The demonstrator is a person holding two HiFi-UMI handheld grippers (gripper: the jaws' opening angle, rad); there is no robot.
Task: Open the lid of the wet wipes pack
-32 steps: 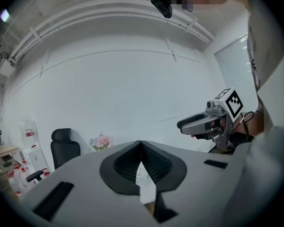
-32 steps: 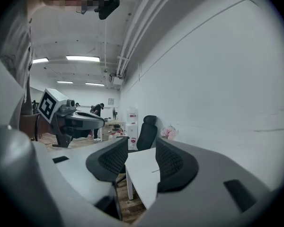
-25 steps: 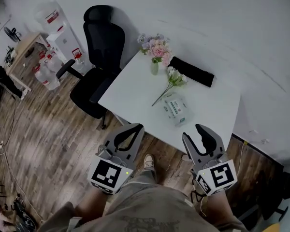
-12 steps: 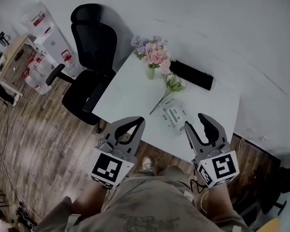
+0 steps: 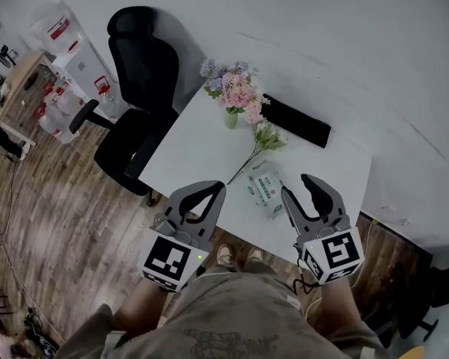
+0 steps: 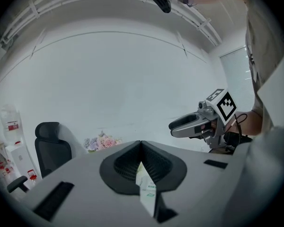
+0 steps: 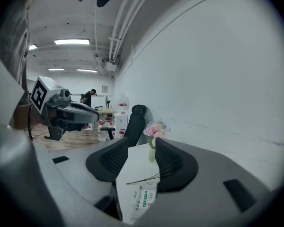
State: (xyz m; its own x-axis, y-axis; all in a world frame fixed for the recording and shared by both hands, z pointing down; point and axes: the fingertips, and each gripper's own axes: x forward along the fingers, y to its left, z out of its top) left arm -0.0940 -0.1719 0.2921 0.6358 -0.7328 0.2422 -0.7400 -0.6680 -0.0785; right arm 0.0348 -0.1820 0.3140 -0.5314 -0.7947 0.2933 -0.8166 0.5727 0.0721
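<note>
The left gripper point(image 5: 218, 188), its jaws closed tip to tip on nothing, hovers just left of the wet wipes pack point(image 5: 266, 188). The pack lies flat by the near edge of the white table point(image 5: 198, 137), and its lid looks down. Just right of the pack, the right gripper point(image 5: 296, 187) holds its jaws wide and empty. The pack looks light and nothing pins it, so a one-sided pull on the lid could drag it over that edge. A loose flower point(image 5: 260, 142) crowds the pack's far side, while bare tabletop lies open to its left.
</note>
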